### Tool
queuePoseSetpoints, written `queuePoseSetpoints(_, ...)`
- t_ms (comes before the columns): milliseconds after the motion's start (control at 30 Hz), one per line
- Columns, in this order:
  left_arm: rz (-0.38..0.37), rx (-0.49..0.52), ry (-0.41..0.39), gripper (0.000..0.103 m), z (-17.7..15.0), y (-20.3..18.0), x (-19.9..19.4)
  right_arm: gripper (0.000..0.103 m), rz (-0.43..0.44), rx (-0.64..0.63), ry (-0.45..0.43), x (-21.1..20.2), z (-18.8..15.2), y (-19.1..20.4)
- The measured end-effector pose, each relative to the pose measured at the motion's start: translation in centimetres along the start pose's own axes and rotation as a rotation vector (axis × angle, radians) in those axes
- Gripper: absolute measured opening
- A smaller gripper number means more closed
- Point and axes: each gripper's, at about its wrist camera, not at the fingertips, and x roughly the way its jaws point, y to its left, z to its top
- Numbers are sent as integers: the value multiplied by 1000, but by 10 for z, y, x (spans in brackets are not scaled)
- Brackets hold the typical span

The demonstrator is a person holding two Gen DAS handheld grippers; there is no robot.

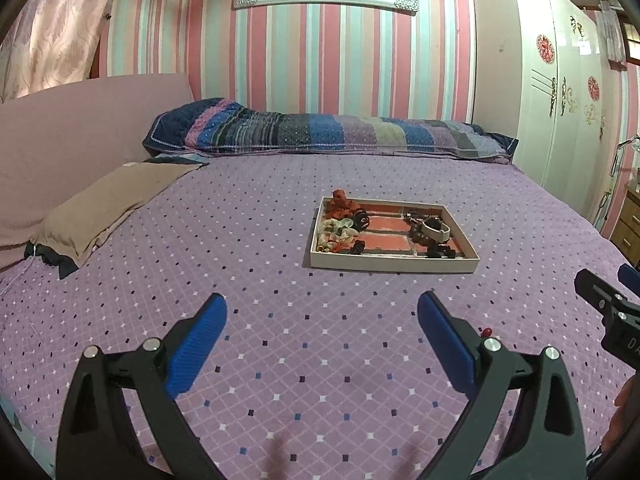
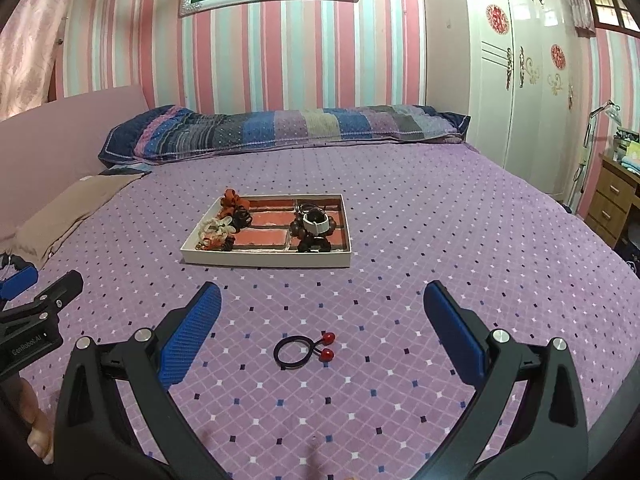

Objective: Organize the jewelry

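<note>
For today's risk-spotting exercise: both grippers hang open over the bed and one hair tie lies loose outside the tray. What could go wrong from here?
1. The hair tie is thin and flat on the soft bedspread; the right gripper may pinch fabric instead.
2. Its two red beads may snag or slip from the jaws.
3. The tray has crowded side sections; dropping the tie there could tangle it.

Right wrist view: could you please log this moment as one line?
left gripper open | right gripper open | hair tie on bedspread | tray beyond
</note>
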Motion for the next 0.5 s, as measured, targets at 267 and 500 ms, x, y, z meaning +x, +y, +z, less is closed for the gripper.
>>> queuePoseSetpoints(267,10,7,-9,94,1,-1,-1,99,-11,-10,-6,-2,-1,1)
queuePoseSetpoints(500,24,11,-20,94,2,-2,-2,99,-15,-16,-10,-2,-1,2)
